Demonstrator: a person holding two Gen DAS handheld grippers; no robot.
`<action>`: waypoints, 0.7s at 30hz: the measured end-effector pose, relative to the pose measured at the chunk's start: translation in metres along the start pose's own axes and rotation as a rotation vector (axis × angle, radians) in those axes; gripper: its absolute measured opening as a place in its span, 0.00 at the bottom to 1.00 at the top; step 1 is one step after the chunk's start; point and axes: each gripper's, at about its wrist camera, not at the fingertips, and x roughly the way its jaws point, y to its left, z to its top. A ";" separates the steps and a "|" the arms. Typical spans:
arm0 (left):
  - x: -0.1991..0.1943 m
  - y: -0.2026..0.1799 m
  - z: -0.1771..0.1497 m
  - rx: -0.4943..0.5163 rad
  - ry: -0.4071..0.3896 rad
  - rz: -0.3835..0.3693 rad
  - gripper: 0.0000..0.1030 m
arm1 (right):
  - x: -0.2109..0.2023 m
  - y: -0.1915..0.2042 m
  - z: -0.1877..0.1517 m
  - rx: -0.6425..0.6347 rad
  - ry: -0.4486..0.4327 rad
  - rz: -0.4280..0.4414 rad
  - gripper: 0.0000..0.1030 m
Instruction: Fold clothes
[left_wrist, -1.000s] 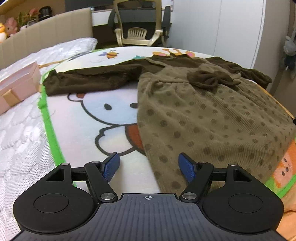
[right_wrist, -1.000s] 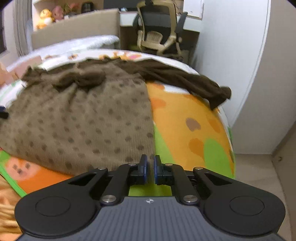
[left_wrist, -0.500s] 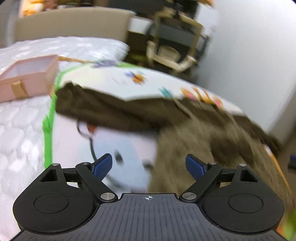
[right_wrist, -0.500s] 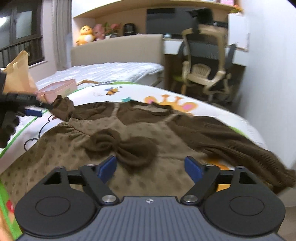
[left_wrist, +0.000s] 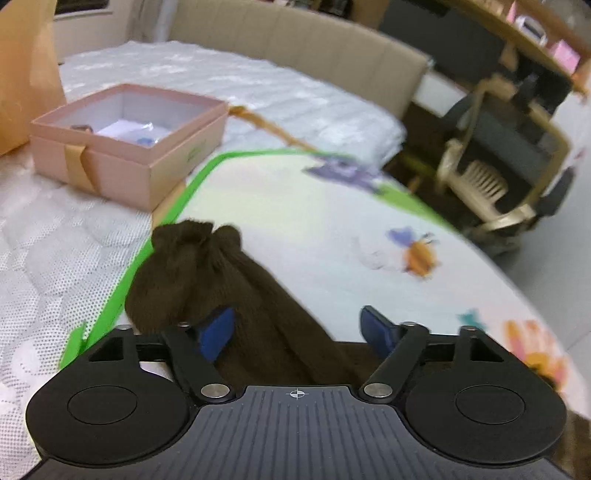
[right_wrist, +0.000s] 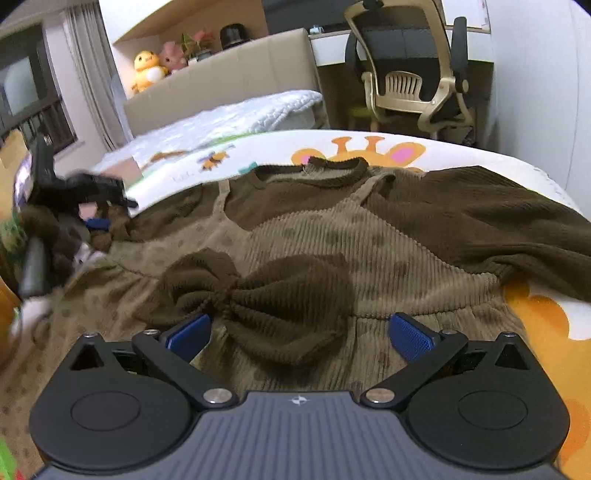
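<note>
A big bed (left_wrist: 229, 81) with a white cover fills the room, and a bright play mat (left_wrist: 295, 206) with a green edge and cartoon animals lies on top of it. A small dress (right_wrist: 332, 254) is spread flat on the mat, right in front of the right gripper (right_wrist: 299, 336). The dress is light brown with dark dots, and its top and long sleeves are dark brown. Beyond the right gripper, past the bed, stands an office chair (right_wrist: 410, 70). Ahead and to the left of the left gripper (left_wrist: 297, 328) sits an open pink box (left_wrist: 122, 147) on the white cover, just beside the mat's edge. One dark brown sleeve (left_wrist: 207, 280) of the dress runs straight out between the blue fingers (left_wrist: 218, 328) of the left gripper, its cuff bunched at the far end. The left gripper's fingers are wide apart and do not squeeze the sleeve. A dark brown bow (right_wrist: 258, 295) on the dress sits just ahead of the right gripper, between its fingers, which are also spread wide. Two small soft toys (right_wrist: 159, 66) sit far off above the headboard.
</note>
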 end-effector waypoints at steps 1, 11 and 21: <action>0.004 -0.001 -0.003 0.007 0.005 0.013 0.67 | -0.001 -0.002 0.000 0.013 0.001 0.006 1.00; -0.012 0.021 -0.017 0.088 -0.038 -0.021 0.13 | -0.014 0.001 -0.010 0.065 -0.010 0.009 1.00; -0.080 -0.044 -0.015 0.304 -0.254 -0.152 0.09 | -0.018 0.007 -0.016 0.036 -0.017 -0.008 1.00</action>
